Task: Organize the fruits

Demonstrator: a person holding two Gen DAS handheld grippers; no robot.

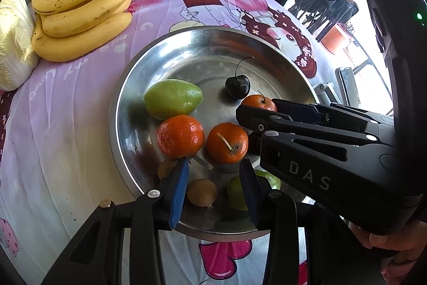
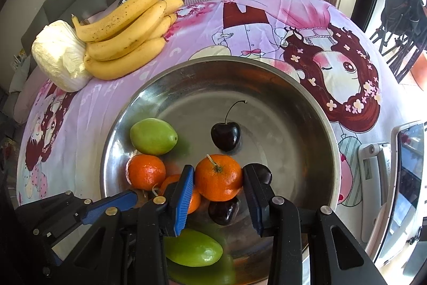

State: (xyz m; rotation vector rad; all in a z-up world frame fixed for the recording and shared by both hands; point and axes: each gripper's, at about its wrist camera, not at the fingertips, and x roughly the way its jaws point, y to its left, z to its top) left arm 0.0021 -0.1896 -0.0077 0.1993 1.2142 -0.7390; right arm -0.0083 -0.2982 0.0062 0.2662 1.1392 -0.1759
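A steel bowl (image 1: 120,108) (image 2: 112,151) on the pink cartoon cloth holds the fruit. My right gripper (image 2: 218,168) (image 1: 256,107) is shut on a tangerine (image 2: 218,178) (image 1: 258,101), with a blue pad pressed on each side. My left gripper (image 1: 213,163) stands open over the bowl's near side, with nothing between its pads. A second tangerine (image 1: 226,142) lies just beyond its tips, and a small brown fruit (image 1: 201,191) lies below them. A third tangerine (image 1: 180,135) (image 2: 145,171), a green fruit (image 1: 173,98) (image 2: 153,136) and a dark cherry (image 1: 237,86) (image 2: 225,135) lie further in.
Bananas (image 1: 82,18) (image 2: 128,39) and a pale cabbage (image 1: 13,39) (image 2: 58,55) lie on the cloth at the far left. Another green fruit (image 2: 192,249) and more cherries (image 2: 222,210) sit at the bowl's near side. A screen on a stand (image 2: 405,178) is at the right edge.
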